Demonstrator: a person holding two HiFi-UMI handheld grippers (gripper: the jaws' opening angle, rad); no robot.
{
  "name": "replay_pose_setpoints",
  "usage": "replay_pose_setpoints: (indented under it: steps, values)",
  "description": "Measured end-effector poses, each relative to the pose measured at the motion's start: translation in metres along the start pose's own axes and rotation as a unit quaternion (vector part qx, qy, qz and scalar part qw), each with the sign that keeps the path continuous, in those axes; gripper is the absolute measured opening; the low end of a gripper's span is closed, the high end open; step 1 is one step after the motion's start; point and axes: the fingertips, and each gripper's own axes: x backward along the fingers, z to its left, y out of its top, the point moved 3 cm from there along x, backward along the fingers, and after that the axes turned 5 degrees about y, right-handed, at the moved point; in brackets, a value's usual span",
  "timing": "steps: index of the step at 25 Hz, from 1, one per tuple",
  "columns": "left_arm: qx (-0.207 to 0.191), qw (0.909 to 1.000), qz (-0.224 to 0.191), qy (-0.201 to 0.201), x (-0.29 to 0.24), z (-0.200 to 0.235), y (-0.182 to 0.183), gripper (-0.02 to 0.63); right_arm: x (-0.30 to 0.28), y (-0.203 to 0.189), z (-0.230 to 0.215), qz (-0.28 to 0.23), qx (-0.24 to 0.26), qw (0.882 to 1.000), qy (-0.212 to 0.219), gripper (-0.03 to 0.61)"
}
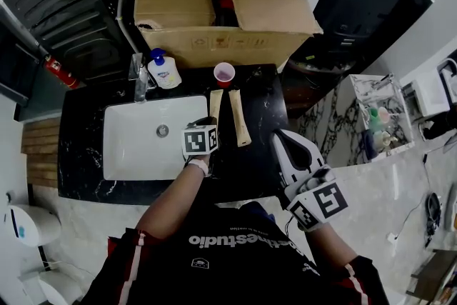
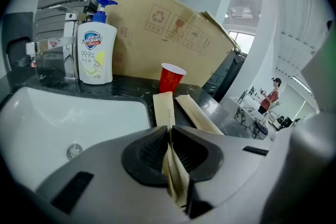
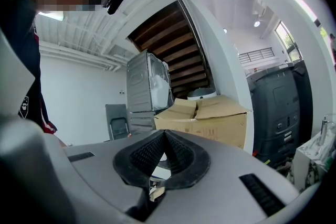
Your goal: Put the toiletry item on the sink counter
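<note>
A flat beige paper packet lies with its far end on the black sink counter, just right of the white basin. Its near end is pinched between the pads of my left gripper, which is shut on it. In the head view the left gripper sits at the basin's right rim, with the packet running away from it. A second beige packet lies on the counter beside the first, also seen in the left gripper view. My right gripper hovers off the counter's right edge, shut and empty.
A soap pump bottle and a chrome tap stand behind the basin. A red cup sits at the counter's back edge. A large open cardboard box rises behind. To the right stands a marble shelf holding bottles.
</note>
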Motion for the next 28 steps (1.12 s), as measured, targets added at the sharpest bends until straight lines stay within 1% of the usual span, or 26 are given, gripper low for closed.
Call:
replay_pose_setpoints:
  steps: [3, 10, 12, 15, 17, 19, 22, 25, 26, 27, 28]
  values:
    - [0.003, 1.0, -0.006, -0.007, 0.003, -0.002, 0.004, 0.032, -0.001, 0.0, 0.001, -0.001, -0.005, 1.0, 0.0, 0.037]
    - [0.013, 0.9992, -0.029, -0.026, 0.014, -0.009, 0.016, 0.149, -0.004, 0.003, 0.001, -0.005, -0.004, 1.0, 0.004, 0.037]
    - [0.011, 0.9979, -0.05, -0.038, 0.025, -0.011, 0.025, 0.17, -0.005, 0.004, 0.002, -0.007, -0.004, 1.0, 0.006, 0.037]
    - [-0.006, 0.9928, -0.108, -0.051, 0.058, -0.014, 0.055, 0.178, -0.008, 0.01, 0.0, -0.012, 0.001, 1.0, 0.007, 0.037]
    - [-0.02, 0.9874, -0.149, -0.05, 0.086, -0.012, 0.078, 0.178, -0.01, 0.017, -0.002, -0.017, 0.005, 1.0, 0.008, 0.037]
    - [-0.033, 0.9804, -0.191, -0.036, 0.117, -0.004, 0.102, 0.171, -0.012, 0.025, -0.002, -0.023, 0.011, 1.0, 0.01, 0.037]
    - [-0.066, 0.9647, -0.255, -0.008, 0.164, 0.007, 0.131, 0.095, -0.016, 0.034, -0.001, -0.031, 0.018, 0.999, 0.017, 0.037]
    - [-0.108, 0.9466, -0.303, 0.019, 0.206, 0.015, 0.15, 0.05, -0.021, 0.04, 0.003, -0.035, 0.02, 0.999, 0.027, 0.037]
    - [-0.118, 0.9401, -0.319, 0.02, 0.219, 0.015, 0.155, 0.039, -0.023, 0.042, 0.005, -0.037, 0.023, 0.999, 0.031, 0.037]
    - [-0.124, 0.9333, -0.337, 0.01, 0.231, 0.013, 0.159, 0.025, -0.024, 0.044, 0.007, -0.039, 0.025, 0.998, 0.036, 0.037]
    - [-0.127, 0.9259, -0.356, -0.01, 0.243, 0.01, 0.162, 0.014, -0.027, 0.046, 0.008, -0.04, 0.026, 0.998, 0.041, 0.037]
